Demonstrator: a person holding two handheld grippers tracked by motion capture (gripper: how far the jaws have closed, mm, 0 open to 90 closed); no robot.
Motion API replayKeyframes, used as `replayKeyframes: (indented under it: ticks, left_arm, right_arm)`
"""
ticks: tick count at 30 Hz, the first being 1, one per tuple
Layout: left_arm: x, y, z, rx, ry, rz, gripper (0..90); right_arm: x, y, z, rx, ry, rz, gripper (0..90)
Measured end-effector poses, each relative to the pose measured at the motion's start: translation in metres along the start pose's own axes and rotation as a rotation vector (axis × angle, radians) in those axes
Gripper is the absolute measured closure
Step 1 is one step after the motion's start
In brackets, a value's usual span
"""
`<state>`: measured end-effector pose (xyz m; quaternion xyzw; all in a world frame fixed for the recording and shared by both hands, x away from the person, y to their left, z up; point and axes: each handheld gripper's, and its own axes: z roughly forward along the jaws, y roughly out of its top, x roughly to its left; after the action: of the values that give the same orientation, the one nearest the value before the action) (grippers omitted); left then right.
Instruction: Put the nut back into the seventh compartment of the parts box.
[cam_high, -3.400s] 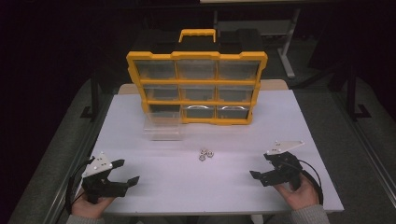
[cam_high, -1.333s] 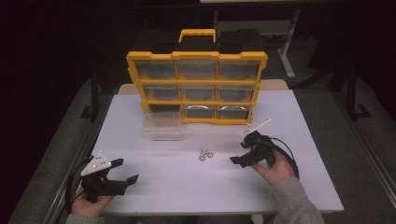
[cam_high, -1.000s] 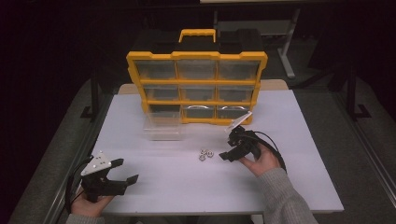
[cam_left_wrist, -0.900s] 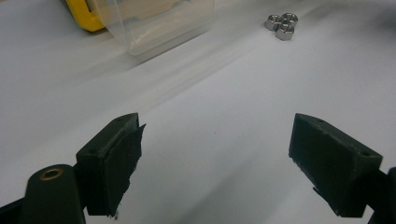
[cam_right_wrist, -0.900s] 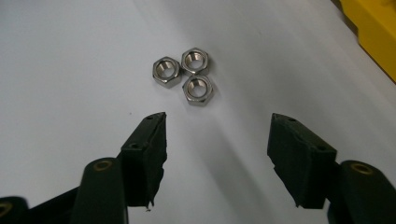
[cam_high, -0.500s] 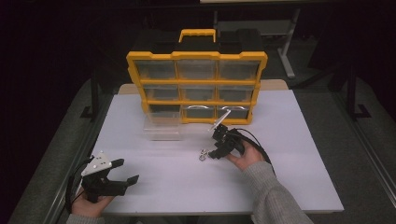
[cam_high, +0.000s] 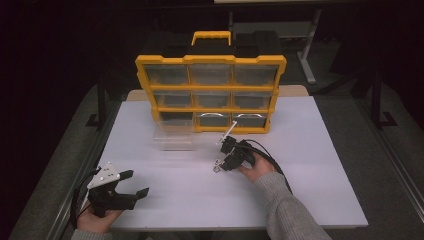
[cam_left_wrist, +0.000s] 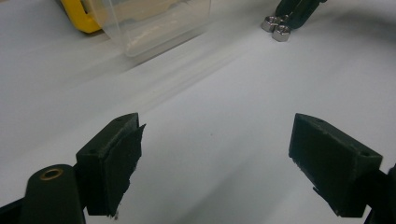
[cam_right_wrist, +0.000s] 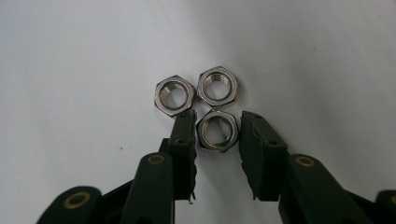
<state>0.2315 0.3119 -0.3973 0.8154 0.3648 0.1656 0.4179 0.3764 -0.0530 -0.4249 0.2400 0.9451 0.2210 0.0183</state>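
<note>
Right gripper view: right gripper (cam_right_wrist: 217, 133) jaws narrowly apart flanking nearest nut (cam_right_wrist: 217, 131); left gripper (cam_left_wrist: 215, 154) jaws wide apart.

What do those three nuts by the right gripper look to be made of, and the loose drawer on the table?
Nuts: metal, probably steel, going by the bright silvery shine, crisp hex faces and threaded bores. The right gripper straddles the nearest one. Drawer: clear plastic by the look, since the table shows through its walls; it looks smooth and slightly cloudy.

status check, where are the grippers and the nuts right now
Right gripper down at the three nuts, jaws either side of the nearest nut, not yet clamped. Left gripper open, idle. Two other nuts touching it.
</note>
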Motion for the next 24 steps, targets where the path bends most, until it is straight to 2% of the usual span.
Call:
replayKeyframes:
  ticks: [8, 16, 22, 24]
  left_arm:
    - [0.001, 0.000, 0.000, 0.006, -0.001, -0.005, 16.6]
    - [0.001, 0.000, -0.001, 0.005, 0.002, -0.007, 16.6]
    - [0.002, 0.000, -0.001, 0.007, 0.002, 0.002, 16.6]
    - [0.002, 0.000, -0.001, 0.008, 0.004, 0.005, 16.6]
  right_arm:
    - [0.000, -0.001, 0.001, -0.001, -0.002, -0.015, 68.8]
    - [-0.004, -0.002, -0.001, 0.002, 0.021, -0.006, 69.1]
    - [-0.006, -0.002, -0.011, -0.015, 0.034, 0.002, 69.1]
    - [-0.007, 0.003, -0.024, -0.029, 0.026, 0.003, 69.1]
